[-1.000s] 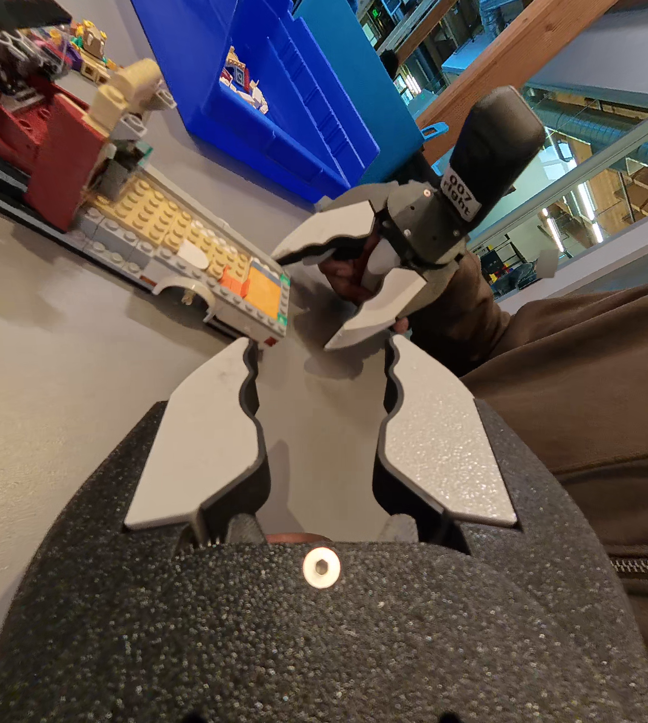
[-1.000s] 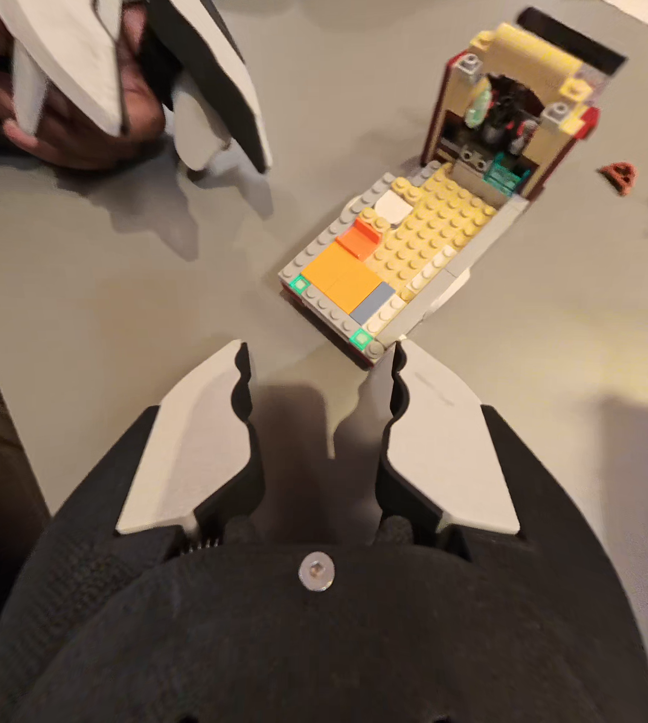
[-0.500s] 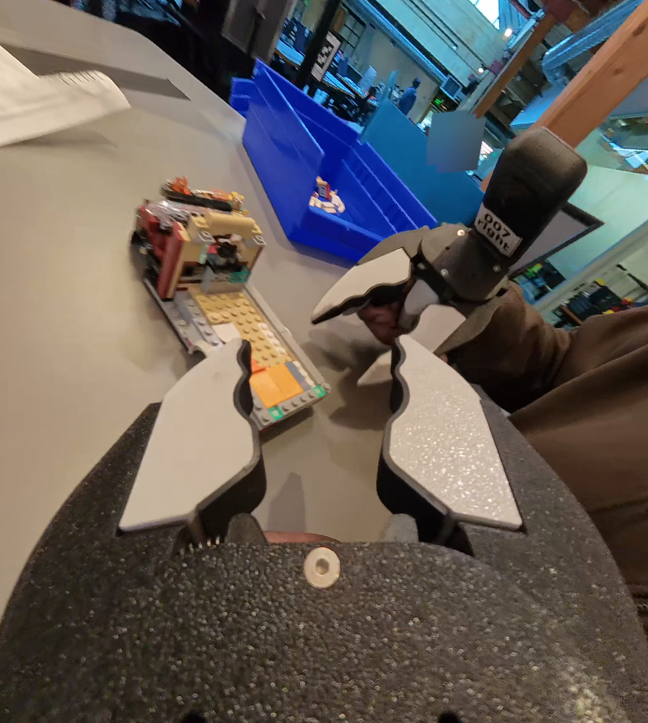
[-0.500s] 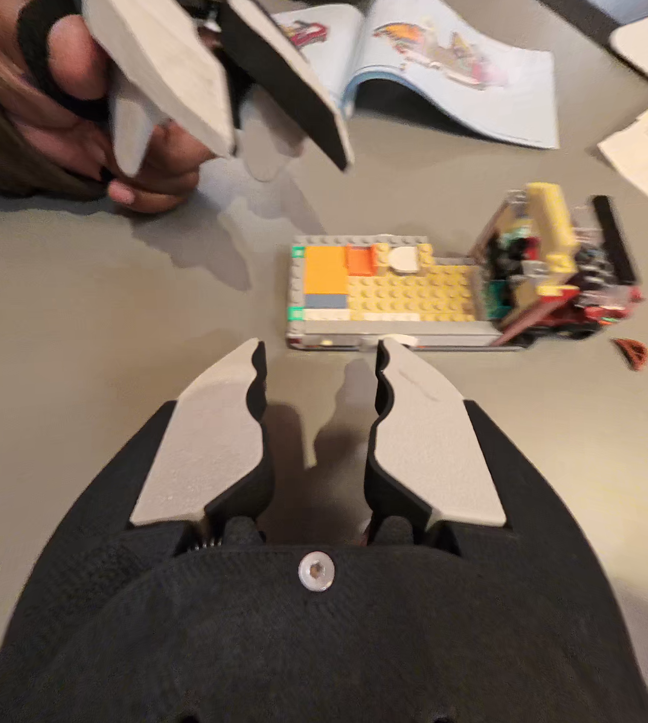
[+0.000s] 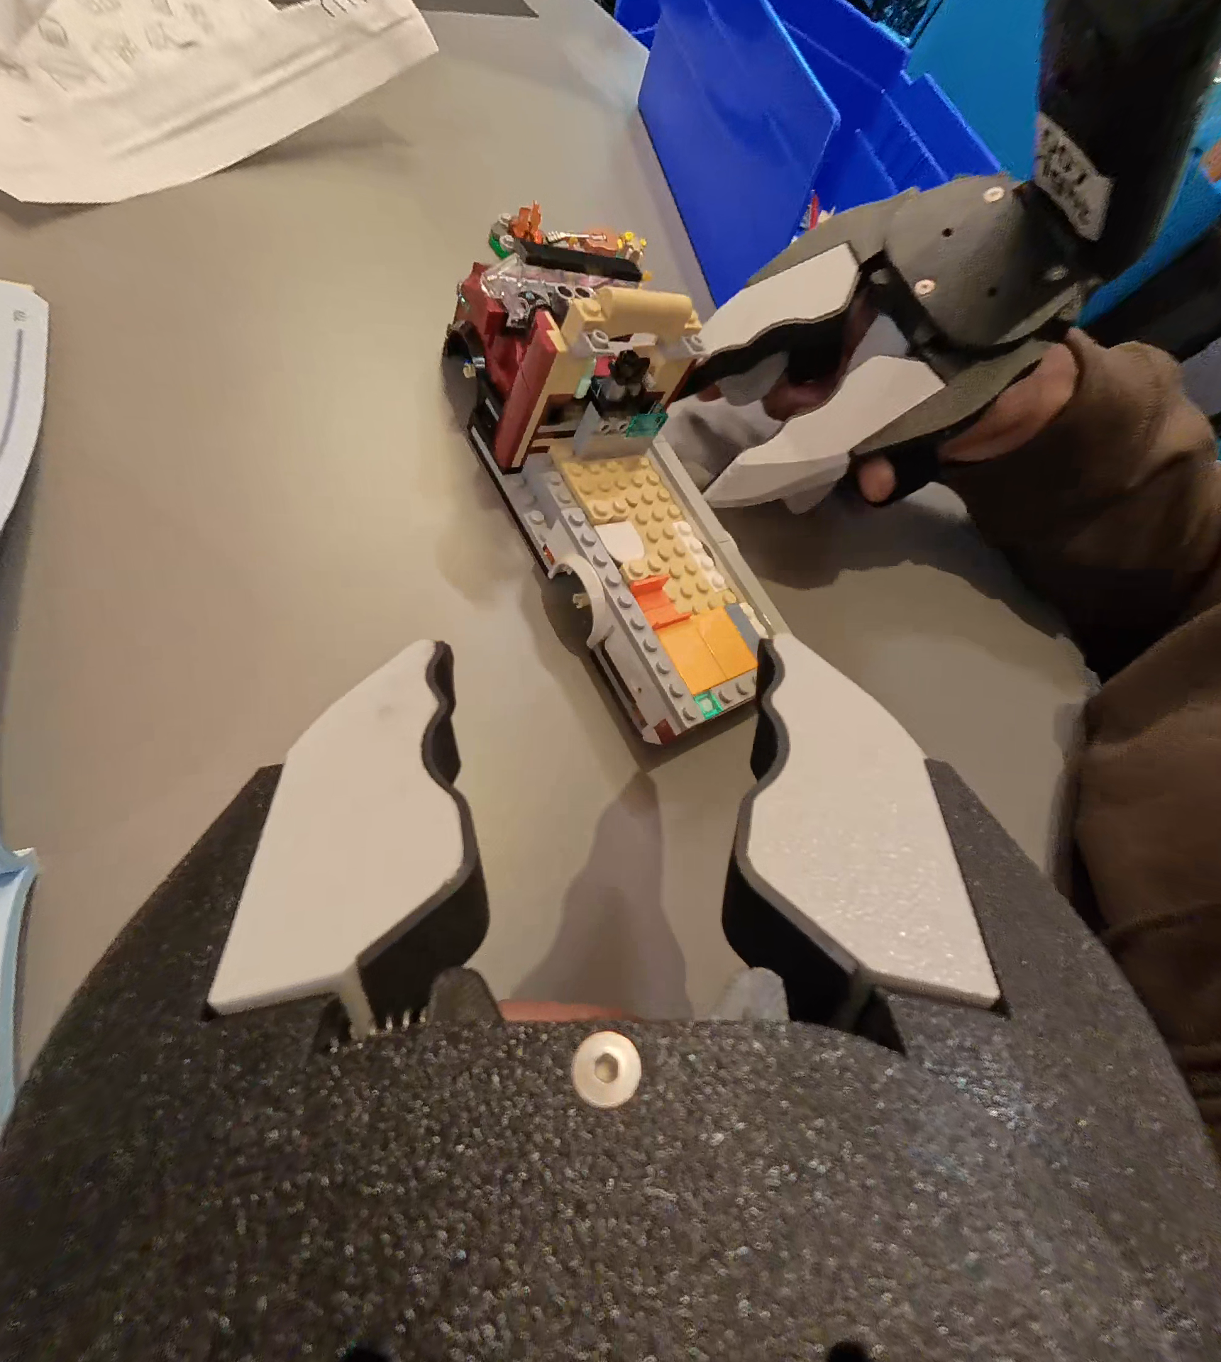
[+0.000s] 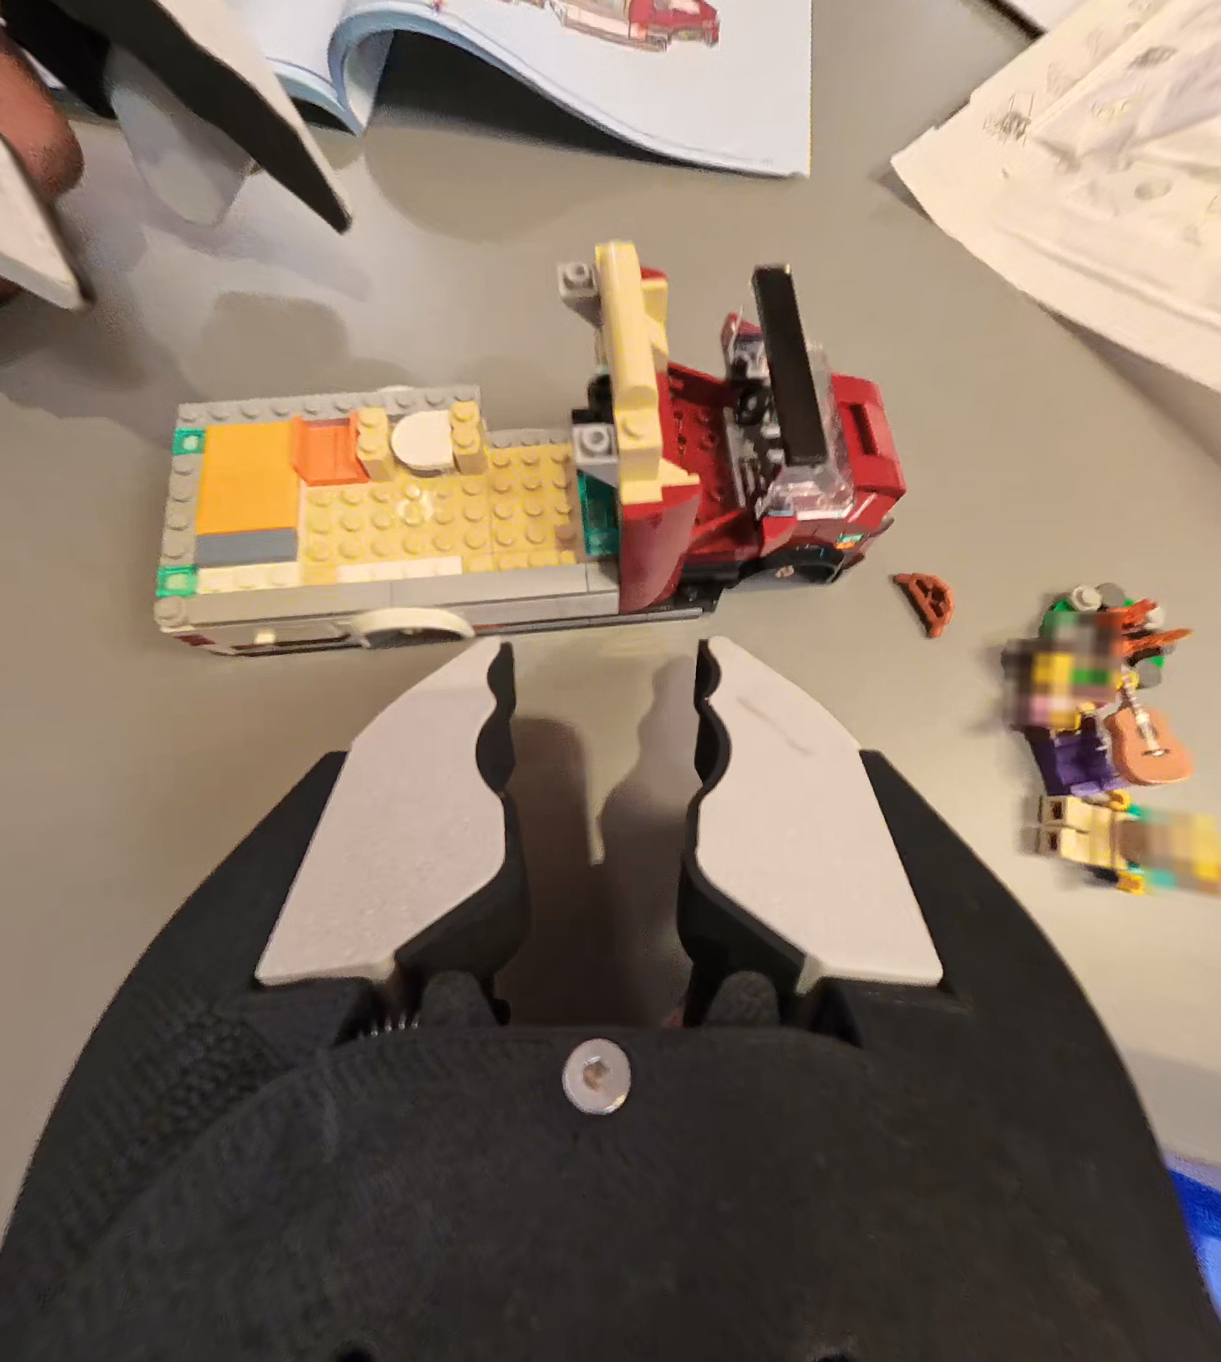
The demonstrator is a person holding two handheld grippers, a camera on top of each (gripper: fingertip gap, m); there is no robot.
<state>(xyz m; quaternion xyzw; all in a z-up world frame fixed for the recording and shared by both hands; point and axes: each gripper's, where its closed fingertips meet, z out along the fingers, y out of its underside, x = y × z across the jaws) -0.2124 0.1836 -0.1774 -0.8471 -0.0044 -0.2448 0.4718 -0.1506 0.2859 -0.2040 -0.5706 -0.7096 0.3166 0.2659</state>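
Brick-built truck (image 6: 519,501) sits half-assembled (bare studded bed, no wheels); left gripper (image 5: 607,663) and right gripper (image 6: 600,656) hover beside it, jaws spread, empty

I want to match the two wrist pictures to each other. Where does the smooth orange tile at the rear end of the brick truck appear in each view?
Left wrist view: the orange tile lies right of centre, just ahead of this gripper's right fingertip.
Right wrist view: the orange tile lies left of centre, at the left end of the truck.
Shared landmark: the dark red cab.
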